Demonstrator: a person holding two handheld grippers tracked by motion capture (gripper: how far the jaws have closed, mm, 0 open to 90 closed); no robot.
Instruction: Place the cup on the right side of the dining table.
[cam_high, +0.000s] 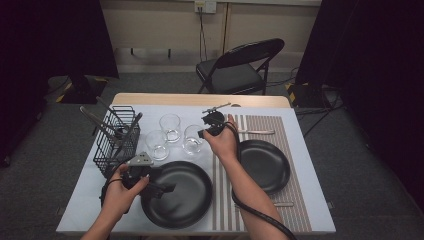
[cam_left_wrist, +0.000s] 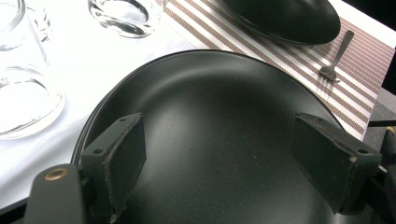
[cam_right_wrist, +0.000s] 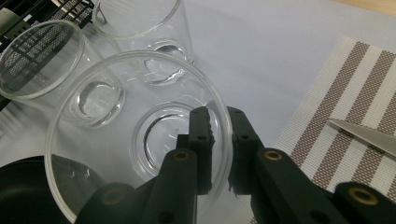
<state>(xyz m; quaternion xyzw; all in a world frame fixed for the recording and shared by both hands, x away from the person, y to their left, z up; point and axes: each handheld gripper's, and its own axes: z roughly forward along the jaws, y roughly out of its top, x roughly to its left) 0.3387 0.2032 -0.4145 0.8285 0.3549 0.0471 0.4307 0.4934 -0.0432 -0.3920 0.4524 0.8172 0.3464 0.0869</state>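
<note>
Right tongs (cam_right_wrist: 218, 135) clamp glass (cam_right_wrist: 135, 140) rim, one jaw inside.

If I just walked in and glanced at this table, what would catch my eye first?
Probably the right hand-held gripper, pinching the rim of a clear glass, one jaw inside and one outside, near two other glasses at mid-table. Next, the big black plate at the near edge, with the left hand-held gripper poised open over it, and a wire basket of utensils on the left.

Black plates (cam_high: 175, 195), clear glasses (cam_high: 170, 127), brown-and-white striped placemat (cam_high: 285, 130).
</note>
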